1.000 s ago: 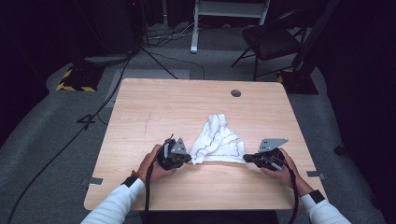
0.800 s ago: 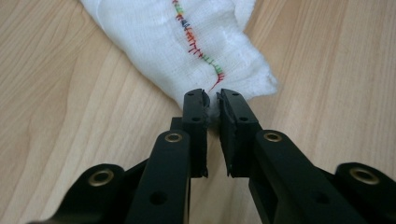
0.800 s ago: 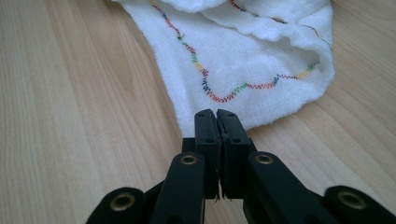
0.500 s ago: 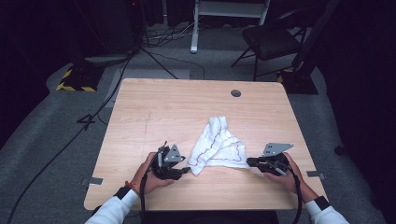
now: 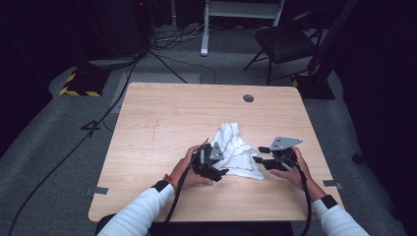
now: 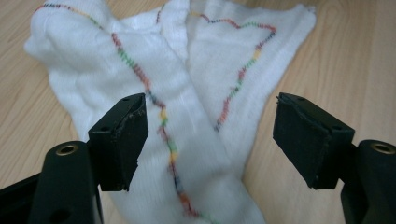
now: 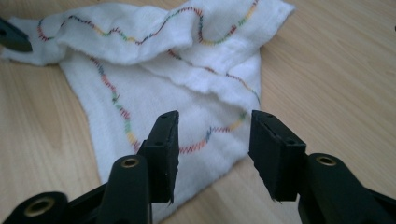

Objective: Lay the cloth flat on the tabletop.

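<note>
White cloth (image 5: pixel 238 152) lies crumpled on the bench (image 5: pixel 162 113), between the two tongs. Left tongs (image 5: pixel 216 164) at its near-left edge, jaws apart, just been opening, cloth under the gap but not pinched. Right tongs (image 5: pixel 259 155) at its right corner, jaws likewise apart, just opened, pads off the cloth.

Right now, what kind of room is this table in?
Probably a recording studio or lab, not a home. The wooden table stands on grey carpet in a dark room, with cables trailing across the floor, a black folding chair behind, and yellow-black hazard tape on a stand's base.
</note>
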Motion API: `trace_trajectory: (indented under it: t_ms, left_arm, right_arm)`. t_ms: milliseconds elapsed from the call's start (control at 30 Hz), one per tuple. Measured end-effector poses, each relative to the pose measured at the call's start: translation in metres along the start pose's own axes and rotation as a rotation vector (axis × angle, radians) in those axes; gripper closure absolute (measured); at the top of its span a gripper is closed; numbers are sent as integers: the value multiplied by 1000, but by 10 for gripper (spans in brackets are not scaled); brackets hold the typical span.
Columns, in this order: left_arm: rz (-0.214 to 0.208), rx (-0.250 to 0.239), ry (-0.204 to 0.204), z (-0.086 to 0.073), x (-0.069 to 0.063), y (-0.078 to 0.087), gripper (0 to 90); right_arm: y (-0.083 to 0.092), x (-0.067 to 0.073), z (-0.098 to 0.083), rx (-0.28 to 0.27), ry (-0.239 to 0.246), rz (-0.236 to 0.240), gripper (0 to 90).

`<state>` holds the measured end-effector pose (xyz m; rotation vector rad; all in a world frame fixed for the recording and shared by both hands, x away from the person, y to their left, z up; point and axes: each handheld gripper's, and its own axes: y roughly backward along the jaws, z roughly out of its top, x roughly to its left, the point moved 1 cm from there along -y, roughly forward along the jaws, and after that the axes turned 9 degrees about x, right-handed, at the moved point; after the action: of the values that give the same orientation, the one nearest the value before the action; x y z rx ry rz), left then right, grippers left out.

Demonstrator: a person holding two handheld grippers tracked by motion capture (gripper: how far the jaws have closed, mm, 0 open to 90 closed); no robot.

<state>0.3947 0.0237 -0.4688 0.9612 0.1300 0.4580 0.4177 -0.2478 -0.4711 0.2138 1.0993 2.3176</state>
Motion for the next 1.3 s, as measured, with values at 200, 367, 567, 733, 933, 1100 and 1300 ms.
trace_trajectory:
  t_ms: [200,367,567,733,933,1100,1300]
  left_arm:
    - [1,29,9,8,16,-19,419]
    - [13,73,-38,2,26,-24,713]
    - [3,70,-54,-4,33,-18,894]
    - [13,57,-43,-14,42,-6,897]
    - [-21,-26,35,-2,36,-4,553]
    - [-85,-25,36,-1,22,-5,265]
    - [-72,45,33,-5,20,-16,291]
  right_arm:
    - [-23,-5,22,10,41,10,486]
    - [-42,-5,30,56,68,24,583]
    - [-50,-3,32,98,121,-21,844]
    - [-45,-8,29,91,107,-40,885]
    - [-42,-10,26,87,99,-38,888]
    - [-39,-10,24,88,95,-39,892]
    - [-30,-15,21,70,65,-59,894]
